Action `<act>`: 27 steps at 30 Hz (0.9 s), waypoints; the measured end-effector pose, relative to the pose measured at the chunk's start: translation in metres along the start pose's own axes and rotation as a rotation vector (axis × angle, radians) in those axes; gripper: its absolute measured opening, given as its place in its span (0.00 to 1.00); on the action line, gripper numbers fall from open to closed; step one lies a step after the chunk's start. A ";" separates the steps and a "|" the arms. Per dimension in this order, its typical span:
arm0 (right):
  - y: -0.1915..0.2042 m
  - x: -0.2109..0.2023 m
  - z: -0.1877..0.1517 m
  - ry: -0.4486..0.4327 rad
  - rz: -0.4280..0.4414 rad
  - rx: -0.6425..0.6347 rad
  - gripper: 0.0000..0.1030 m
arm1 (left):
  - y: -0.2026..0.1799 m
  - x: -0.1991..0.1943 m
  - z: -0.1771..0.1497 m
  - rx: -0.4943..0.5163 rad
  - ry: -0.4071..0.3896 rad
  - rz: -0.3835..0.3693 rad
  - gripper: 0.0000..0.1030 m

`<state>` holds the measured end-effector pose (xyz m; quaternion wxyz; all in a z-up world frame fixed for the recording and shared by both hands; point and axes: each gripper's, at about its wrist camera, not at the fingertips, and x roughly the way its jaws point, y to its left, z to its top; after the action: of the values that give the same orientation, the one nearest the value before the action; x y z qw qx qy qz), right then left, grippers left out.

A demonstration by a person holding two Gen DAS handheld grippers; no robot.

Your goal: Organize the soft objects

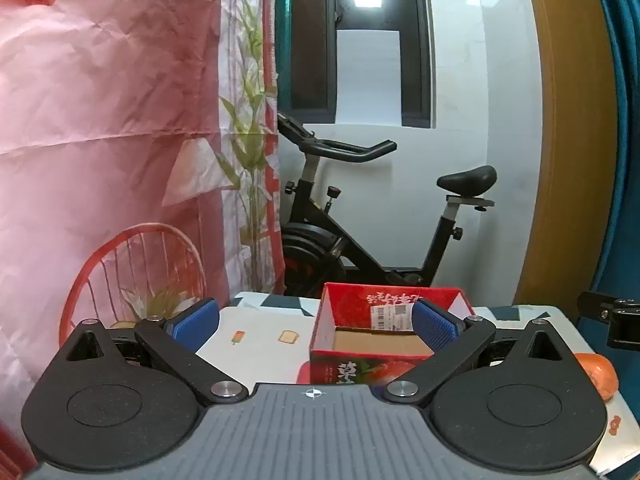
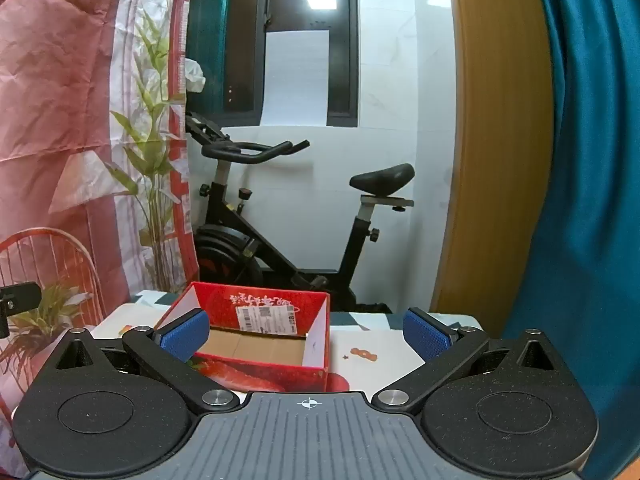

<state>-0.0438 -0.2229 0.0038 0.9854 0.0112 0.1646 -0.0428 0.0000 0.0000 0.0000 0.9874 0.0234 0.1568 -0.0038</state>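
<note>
Left gripper (image 1: 316, 322): jaws wide apart, nothing between them. Right gripper (image 2: 306, 330): the same.

Worktop (image 1: 256, 328): patterned cover.

Red box (image 2: 260, 332): open-topped, seemingly empty, centre frame beyond both grippers.

Orange soft object (image 1: 598, 374): lower right edge of the left view, cut off, identity unclear; probably nearer the right gripper.

Exercise bike (image 2: 280, 220): behind.

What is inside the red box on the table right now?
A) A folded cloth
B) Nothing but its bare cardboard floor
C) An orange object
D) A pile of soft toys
B: both wrist views look into the open red box and show only its brown cardboard floor; the orange object lies outside it on the table, at the right edge of the left wrist view.
</note>
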 end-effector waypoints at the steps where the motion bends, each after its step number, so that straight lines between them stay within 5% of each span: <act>1: 0.000 0.000 0.000 0.005 0.000 -0.004 1.00 | 0.000 0.000 0.000 0.003 0.004 -0.001 1.00; 27: -0.001 0.001 0.001 0.002 0.001 0.015 1.00 | 0.002 0.003 -0.001 0.008 0.048 -0.003 1.00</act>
<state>-0.0424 -0.2243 0.0042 0.9851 0.0186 0.1653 -0.0435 0.0027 0.0023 -0.0016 0.9832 0.0273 0.1806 -0.0054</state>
